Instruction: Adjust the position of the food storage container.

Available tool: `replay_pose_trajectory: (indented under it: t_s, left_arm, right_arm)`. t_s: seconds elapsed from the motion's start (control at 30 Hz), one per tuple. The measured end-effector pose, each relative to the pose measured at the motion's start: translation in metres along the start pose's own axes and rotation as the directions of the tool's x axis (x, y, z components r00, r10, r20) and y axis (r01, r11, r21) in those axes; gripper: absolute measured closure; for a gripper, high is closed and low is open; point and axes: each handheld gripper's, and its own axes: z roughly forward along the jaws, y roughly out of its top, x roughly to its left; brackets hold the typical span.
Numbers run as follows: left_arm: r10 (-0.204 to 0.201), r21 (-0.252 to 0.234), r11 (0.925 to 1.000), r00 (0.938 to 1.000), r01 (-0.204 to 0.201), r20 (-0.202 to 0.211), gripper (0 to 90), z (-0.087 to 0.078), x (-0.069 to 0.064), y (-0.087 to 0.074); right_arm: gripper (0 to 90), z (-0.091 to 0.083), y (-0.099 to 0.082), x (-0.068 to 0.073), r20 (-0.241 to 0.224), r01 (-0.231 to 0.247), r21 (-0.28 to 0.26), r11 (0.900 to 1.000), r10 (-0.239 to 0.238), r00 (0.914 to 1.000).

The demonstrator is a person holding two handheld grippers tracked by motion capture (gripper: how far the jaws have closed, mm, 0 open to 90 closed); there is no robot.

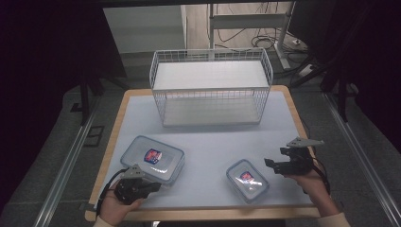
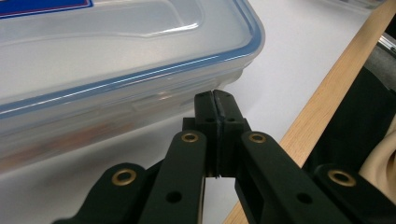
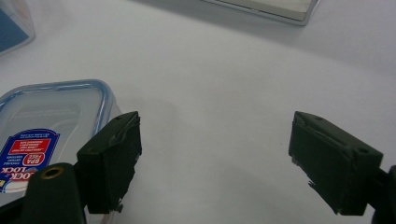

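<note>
Clear plastic, blue seals: two lidded boxes sit on the white table (image 1: pixel 208 146), a wire rack (image 1: pixel 211 87) stands behind them, empty.

Large box (image 1: pixel 152 158) is front left, small box (image 1: pixel 247 179) front right, well apart.

Left gripper (image 2: pixel 215 94) has its jaws pressed together, holding nothing, tip just beside the large box's near wall below the lid rim. Right gripper (image 3: pixel 212 158) is spread wide and empty, one jaw just beside the small box (image 3: pixel 49 140), which lies off to that jaw's side, not between the jaws.

Risks, as judged:
- Left tip shut and that close: any forward move shoves the large box instead of gripping it.
- Right approach is off-centre; closing now would catch a corner or miss. Smooth plastic, so a corner pinch likely slips or spins the box.
- Left gripper works near the table's wooden edge (image 2: pixel 327 107).

Small box label reads "LOCK LOCK" plus "BPA FREE", upside down in the right gripper view. Large box label is red and blue, text unreadable.
</note>
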Motion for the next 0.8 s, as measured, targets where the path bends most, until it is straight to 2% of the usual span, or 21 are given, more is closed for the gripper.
replay_pose_trajectory:
  t_s: [0.27,0.8]
  left_arm:
    - [-0.004,-0.007,1.0,1.0,0.004,-0.002,90.0,0.005,0.0,0.006]
    - [-0.002,-0.005,1.0,0.9994,0.002,-0.035,90.0,0.039,-0.008,0.038]
  right_arm:
    - [17.0,0.001,0.0,0.001,-0.001,0.003,0.004,1.0,-0.003,1.0]
    - [17.0,0.001,0.0,0.0,0.004,-0.003,0.012,0.9999,0.003,1.0]
